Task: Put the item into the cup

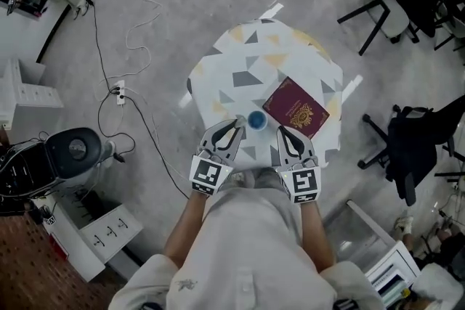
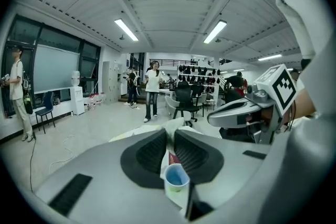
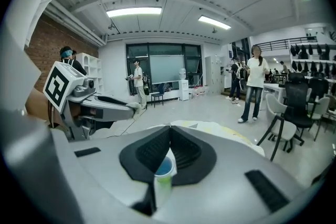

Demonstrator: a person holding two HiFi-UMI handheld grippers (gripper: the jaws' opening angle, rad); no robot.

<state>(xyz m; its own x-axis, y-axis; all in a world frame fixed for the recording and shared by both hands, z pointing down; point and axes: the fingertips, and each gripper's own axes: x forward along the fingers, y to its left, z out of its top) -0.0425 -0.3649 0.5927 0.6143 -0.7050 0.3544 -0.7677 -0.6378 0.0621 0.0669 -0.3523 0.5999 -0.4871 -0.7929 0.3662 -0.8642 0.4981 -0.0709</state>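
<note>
The left tool [image 1: 235, 125] and right tool [image 1: 284, 132] hover at the near edge of the bench [image 1: 240, 58], one just to each side of the blue cup [image 1: 256, 120]. Each has its jaws closed together on nothing. The cup stands upright with its mouth open to receive. Just beyond the cup and to its right, a maroon booklet [image 1: 300, 109] lies flat. It is probably the item, and it has not been picked up.

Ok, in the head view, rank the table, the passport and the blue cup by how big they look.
1. table, largest by far
2. passport, lying on it
3. blue cup, smallest

All share one surface, so nearness to the camera barely affects the order.
</note>
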